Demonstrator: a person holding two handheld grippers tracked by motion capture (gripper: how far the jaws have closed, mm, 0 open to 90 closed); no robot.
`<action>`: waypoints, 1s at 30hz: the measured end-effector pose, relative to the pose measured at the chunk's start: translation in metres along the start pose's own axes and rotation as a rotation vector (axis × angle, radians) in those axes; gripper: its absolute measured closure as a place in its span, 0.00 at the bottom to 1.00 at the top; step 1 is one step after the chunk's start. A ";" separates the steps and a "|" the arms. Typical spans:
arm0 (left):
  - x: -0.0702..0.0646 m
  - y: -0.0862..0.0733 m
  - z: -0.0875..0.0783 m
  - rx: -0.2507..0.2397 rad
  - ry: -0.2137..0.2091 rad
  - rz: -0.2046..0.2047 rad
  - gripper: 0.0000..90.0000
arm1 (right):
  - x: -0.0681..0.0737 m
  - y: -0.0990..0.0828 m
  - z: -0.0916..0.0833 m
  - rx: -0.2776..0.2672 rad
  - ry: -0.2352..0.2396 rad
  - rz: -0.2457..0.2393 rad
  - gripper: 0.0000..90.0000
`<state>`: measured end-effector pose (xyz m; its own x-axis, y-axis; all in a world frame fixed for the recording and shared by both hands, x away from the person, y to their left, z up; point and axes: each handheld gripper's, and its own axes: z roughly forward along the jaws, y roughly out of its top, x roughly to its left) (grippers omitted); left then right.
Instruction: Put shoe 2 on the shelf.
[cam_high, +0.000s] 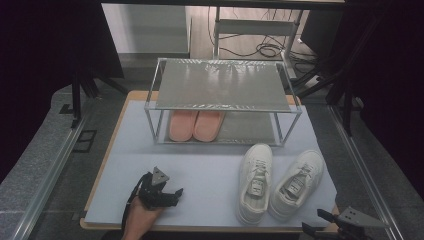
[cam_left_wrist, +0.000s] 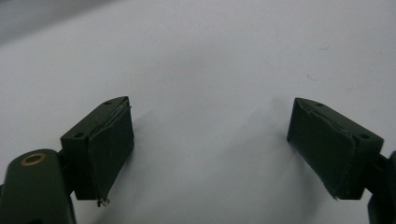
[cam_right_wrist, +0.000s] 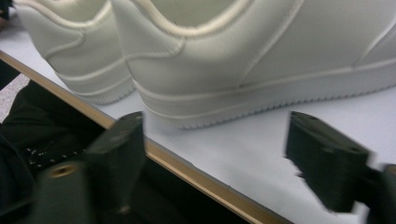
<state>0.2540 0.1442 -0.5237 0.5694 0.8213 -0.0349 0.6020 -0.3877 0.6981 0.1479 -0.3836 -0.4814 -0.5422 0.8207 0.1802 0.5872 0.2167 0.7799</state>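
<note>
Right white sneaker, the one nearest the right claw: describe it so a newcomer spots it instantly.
Start at the metal shoe rack at the back of the grey mat; in front of its right end lie two white sneakers. The wanted right white sneaker is the outer one, angled with its toe pointing up and right, its heel by the right claw. Its neighbour, the left white sneaker, lies straighter.

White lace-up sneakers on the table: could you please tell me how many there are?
2. The left white lace-up sneaker and the right white lace-up sneaker stand side by side on the pale blue mat, in front of the metal-framed shoe rack. None looks hidden.
</note>
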 end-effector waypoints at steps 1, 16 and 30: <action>0.000 0.000 0.000 0.000 0.000 0.000 0.16 | 0.001 0.002 -0.002 -0.010 0.001 -0.006 0.31; 0.000 0.000 0.000 -0.001 0.000 0.000 0.16 | 0.016 0.038 -0.025 -0.081 0.083 -0.065 0.77; 0.000 0.000 0.000 -0.003 0.001 -0.001 0.16 | 0.039 0.073 0.005 -0.095 0.156 -0.115 1.00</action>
<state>0.2538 0.1441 -0.5239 0.5684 0.8220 -0.0349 0.6010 -0.3859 0.6999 0.1729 -0.3324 -0.4204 -0.6932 0.6999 0.1719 0.4607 0.2469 0.8525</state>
